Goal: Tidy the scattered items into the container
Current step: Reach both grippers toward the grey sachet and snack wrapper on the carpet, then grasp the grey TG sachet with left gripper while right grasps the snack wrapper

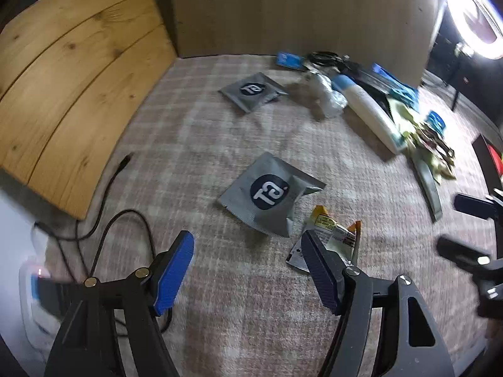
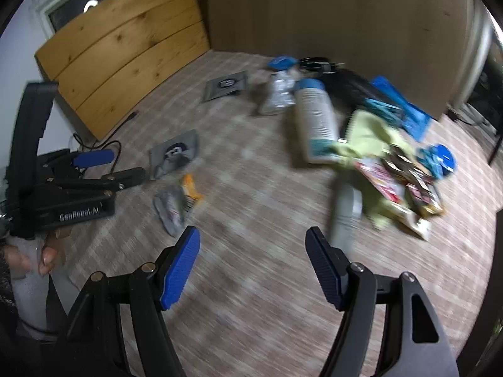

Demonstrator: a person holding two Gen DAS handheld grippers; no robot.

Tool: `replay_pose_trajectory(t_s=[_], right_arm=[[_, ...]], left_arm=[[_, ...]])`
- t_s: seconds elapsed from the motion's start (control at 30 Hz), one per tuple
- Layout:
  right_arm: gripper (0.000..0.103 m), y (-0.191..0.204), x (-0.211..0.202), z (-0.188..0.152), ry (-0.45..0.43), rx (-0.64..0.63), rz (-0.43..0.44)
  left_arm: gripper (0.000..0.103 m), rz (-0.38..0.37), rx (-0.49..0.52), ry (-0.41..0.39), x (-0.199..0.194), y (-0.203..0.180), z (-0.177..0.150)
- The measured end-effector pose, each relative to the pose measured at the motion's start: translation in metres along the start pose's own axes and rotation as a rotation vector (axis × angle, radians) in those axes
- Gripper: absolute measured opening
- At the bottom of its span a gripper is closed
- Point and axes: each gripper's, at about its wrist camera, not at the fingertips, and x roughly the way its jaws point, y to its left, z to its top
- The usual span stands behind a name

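My left gripper (image 1: 246,271) is open and empty above the checked carpet; it also shows at the left of the right wrist view (image 2: 110,165). A grey sachet with a dark round logo (image 1: 270,193) lies just ahead of it, and a small yellow-and-white snack wrapper (image 1: 333,238) lies by its right finger. A second grey sachet (image 1: 251,91) lies farther back. My right gripper (image 2: 253,265) is open and empty over bare carpet. A white bottle with a blue cap (image 2: 316,119), a crumpled clear wrapper (image 2: 279,92), a yellow-green cloth (image 2: 367,138) and snack packets (image 2: 399,185) lie ahead to its right. No container is clearly visible.
A wooden plank panel (image 1: 72,94) stands at the left and a brown board (image 1: 298,12) at the back. Black cables (image 1: 103,220) run along the carpet's left edge. Blue bags (image 2: 405,110) and a grey tube (image 2: 345,213) lie in the right-hand pile.
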Motion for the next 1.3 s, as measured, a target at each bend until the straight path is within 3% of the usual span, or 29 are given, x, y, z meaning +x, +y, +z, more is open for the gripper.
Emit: replay_pose_trajectory(t_s=[0.13, 0.17, 0.33, 0.5, 0.7, 0.8, 0.93, 1.3], right_arm=[[0.053, 0.020, 0.026, 0.008, 0.058, -0.014, 0.016], [0.052, 0.023, 0.030, 0.009, 0.065, -0.016, 0.012], [0.050, 0.028, 0.045, 0.014, 0.088, 0.010, 0.024], [0.050, 0.029, 0.051, 0.017, 0.101, 0.028, 0.039], [0.048, 0.034, 0.062, 0.019, 0.120, 0.036, 0.048], [0.047, 0.038, 0.064, 0.022, 0.109, 0.019, 0.039], [0.028, 0.042, 0.067, 0.025, 0.112, 0.007, 0.072], [0.019, 0.025, 0.055, 0.023, 0.093, 0.076, 0.096]], left_arm=[[0.058, -0.028, 0.083, 0.002, 0.005, -0.010, 0.006], [0.053, -0.026, 0.094, 0.007, 0.008, -0.011, 0.007], [0.051, -0.051, 0.120, 0.022, 0.020, -0.013, 0.015], [0.039, -0.066, 0.143, 0.041, 0.031, -0.011, 0.021], [0.037, -0.112, 0.160, 0.057, 0.039, -0.015, 0.026], [0.027, -0.132, 0.148, 0.070, 0.045, -0.017, 0.028], [0.019, -0.140, 0.132, 0.051, 0.046, -0.016, 0.029], [0.009, -0.142, 0.034, 0.005, 0.030, -0.005, 0.030]])
